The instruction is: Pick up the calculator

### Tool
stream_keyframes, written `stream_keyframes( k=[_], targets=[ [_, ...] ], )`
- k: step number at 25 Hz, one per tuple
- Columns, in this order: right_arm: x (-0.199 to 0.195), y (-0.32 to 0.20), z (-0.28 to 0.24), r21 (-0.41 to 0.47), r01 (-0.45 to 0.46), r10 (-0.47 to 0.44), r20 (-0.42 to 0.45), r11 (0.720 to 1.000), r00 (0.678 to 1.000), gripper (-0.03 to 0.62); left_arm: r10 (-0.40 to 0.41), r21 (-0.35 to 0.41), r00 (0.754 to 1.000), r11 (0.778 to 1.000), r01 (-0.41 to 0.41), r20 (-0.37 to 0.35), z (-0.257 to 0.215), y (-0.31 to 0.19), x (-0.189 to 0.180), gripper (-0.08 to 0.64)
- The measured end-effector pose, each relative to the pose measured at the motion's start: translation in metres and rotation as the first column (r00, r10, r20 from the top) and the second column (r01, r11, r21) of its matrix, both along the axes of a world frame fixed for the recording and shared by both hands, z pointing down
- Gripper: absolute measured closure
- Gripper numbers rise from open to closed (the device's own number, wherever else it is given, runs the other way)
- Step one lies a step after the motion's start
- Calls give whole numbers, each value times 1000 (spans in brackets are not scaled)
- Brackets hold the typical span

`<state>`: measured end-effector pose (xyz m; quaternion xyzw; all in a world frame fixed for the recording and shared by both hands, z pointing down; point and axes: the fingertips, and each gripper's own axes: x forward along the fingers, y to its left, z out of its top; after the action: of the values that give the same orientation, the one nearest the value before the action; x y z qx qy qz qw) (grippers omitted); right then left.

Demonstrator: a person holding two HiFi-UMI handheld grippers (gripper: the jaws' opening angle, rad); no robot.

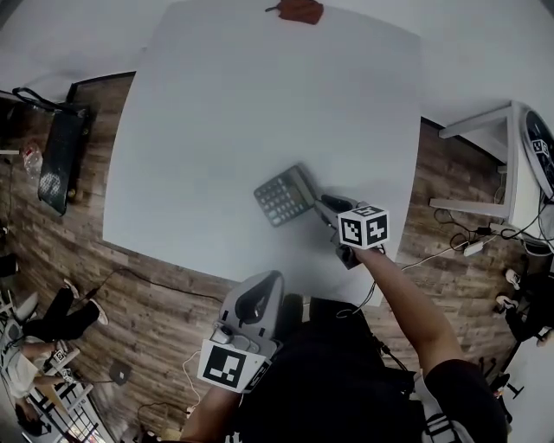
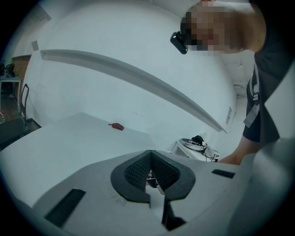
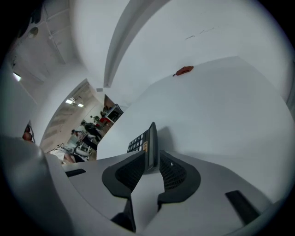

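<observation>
A grey calculator (image 1: pixel 285 195) with dark keys is near the middle of the white table (image 1: pixel 225 112). My right gripper (image 1: pixel 322 205) is shut on its right edge. In the right gripper view the calculator (image 3: pixel 146 144) stands on edge between the two black pads (image 3: pixel 125 171), keys facing left, lifted off the tabletop. My left gripper (image 1: pixel 256 303) is held low by the table's near edge, close to my body. Its jaws (image 2: pixel 152 179) are shut with nothing between them.
A small red object (image 1: pixel 299 10) lies at the table's far edge. A white side table (image 1: pixel 511 164) with cables stands at the right. A black bag (image 1: pixel 61 147) sits on the wooden floor at the left. People are at the lower left.
</observation>
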<state>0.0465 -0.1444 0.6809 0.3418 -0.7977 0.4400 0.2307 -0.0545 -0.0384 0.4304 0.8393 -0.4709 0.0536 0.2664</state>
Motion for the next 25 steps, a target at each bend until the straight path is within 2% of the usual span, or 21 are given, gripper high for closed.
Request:
stream_keyframes(
  k=[8, 13, 18, 25],
  targets=[
    [-14, -1, 22, -83, 32, -26, 78, 996, 997, 514, -31, -34, 999, 999, 31, 7, 11, -1, -7, 554],
    [-19, -2, 29, -112, 46, -36, 94, 993, 995, 515, -48, -36, 999, 998, 48, -1, 12, -2, -9, 554],
    [-22, -3, 28, -120, 65, -49, 135, 991, 990, 531, -66, -56, 998, 996, 66, -3, 15, -2, -12, 554],
    [-18, -4, 18, -131, 52, -26, 190, 990, 981, 540, -67, -43, 998, 997, 67, -10, 14, -1, -9, 554]
  ],
)
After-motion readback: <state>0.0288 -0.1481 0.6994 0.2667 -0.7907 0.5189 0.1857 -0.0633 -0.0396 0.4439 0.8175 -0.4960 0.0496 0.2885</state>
